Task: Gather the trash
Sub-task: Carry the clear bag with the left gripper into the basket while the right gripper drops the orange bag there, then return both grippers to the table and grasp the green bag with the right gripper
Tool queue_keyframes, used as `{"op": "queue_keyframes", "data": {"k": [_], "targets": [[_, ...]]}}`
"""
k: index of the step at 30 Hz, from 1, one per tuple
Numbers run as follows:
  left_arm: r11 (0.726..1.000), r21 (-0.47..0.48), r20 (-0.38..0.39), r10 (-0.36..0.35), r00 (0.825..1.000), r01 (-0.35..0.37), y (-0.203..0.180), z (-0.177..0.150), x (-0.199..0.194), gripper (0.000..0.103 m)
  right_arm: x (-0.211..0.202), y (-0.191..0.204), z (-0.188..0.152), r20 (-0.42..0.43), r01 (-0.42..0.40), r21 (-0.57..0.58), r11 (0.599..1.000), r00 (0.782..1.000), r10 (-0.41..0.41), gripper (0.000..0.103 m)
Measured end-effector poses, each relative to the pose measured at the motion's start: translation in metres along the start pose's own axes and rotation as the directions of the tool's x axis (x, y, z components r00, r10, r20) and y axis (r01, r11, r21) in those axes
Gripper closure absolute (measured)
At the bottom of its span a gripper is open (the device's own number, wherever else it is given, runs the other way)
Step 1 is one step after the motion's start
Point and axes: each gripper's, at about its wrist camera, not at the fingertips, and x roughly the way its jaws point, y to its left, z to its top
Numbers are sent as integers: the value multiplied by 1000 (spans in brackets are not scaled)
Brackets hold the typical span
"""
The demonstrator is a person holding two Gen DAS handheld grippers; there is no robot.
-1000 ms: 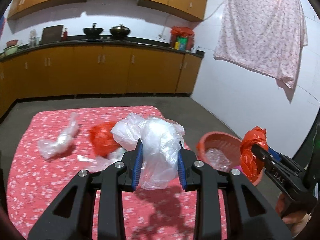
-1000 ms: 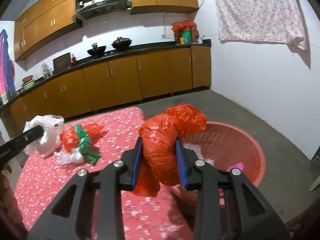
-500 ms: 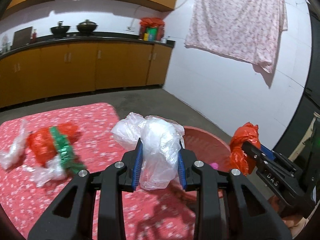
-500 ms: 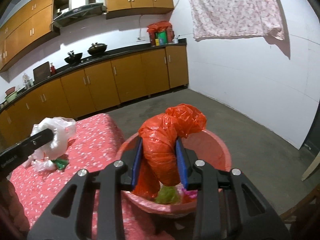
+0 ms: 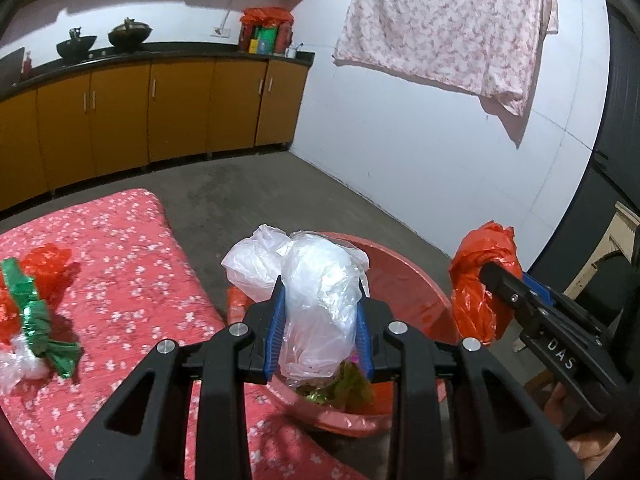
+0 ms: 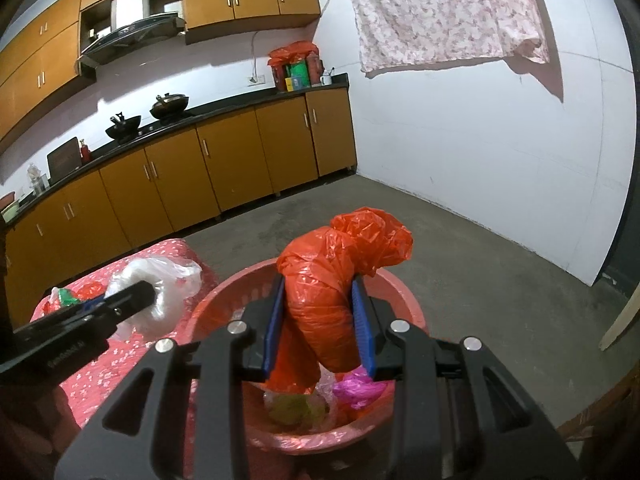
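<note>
My left gripper (image 5: 320, 328) is shut on a crumpled clear plastic bag (image 5: 316, 280) and holds it over the near rim of a red plastic basin (image 5: 408, 280). My right gripper (image 6: 319, 328) is shut on a bunched orange-red plastic bag (image 6: 336, 280), which hangs above the same basin (image 6: 224, 304). In the left wrist view the right gripper (image 5: 492, 276) shows at the right with its orange-red bag (image 5: 476, 280). In the right wrist view the left gripper (image 6: 136, 296) shows at the left with its clear bag (image 6: 160, 296). Green, clear and pink scraps (image 6: 356, 388) lie inside the basin.
A table with a red flowered cloth (image 5: 132, 272) stands left of the basin; a red, green and clear bundle of bags (image 5: 32, 308) lies on it. Wooden kitchen cabinets (image 5: 160, 108) line the back wall. A pink sheet (image 5: 448, 24) hangs on the white wall. Grey floor lies beyond.
Both grippers have swung to the right, away from the table and over the basin, each still holding its bag. The bags left on the cloth have slid to the left edge of view.
</note>
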Motion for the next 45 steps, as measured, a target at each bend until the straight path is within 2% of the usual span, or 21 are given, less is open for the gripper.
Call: {"op": "queue_keyframes", "data": {"k": [12,15,19,22,23,24,26,28,32,34,36,41,45], "targets": [[999,19,-41,-37,998,38,-16,2,27,72,22,-12,9,-6,-26,19,1000,1000,26,71],[999,10,-54,-38,998,39,-14,2,32,70,25,-18,13,-2,-42,44,998,999,42,68],[999,-16,-70,-39,997,38,-6,2,36,53,29,-27,16,-4,-71,94,993,997,72,57],[999,-35,-74,-24,997,22,0,0,35,43,29,-26,14,-3,-64,83,995,998,64,51],[999,-44,-74,-17,997,14,4,-1,34,42,28,-26,13,-2,-60,81,995,998,60,46],[999,-53,-72,-6,997,3,7,-1,32,37,25,-26,12,6,-47,84,995,999,46,41],[998,-63,-57,25,998,-28,14,-3,25,25,20,-28,10,38,-7,86,996,999,4,14],[996,-60,-30,69,997,-71,21,-5,15,10,12,-27,7,81,42,80,996,996,-48,4],[986,-48,-1,158,987,-158,34,-10,-6,6,10,-18,4,97,150,24,988,984,-152,4],[979,-46,6,198,980,-197,43,-14,-17,4,9,-13,2,105,176,15,984,979,-177,4],[972,-44,15,230,973,-229,50,-18,-27,3,8,-8,1,105,165,8,986,981,-165,4],[943,-37,33,332,943,-331,73,-35,-63,3,7,26,-1,89,110,-48,993,990,-105,4],[910,-45,48,414,909,-412,97,-48,-94,3,4,62,-3,67,23,-80,997,998,-17,4]]}}
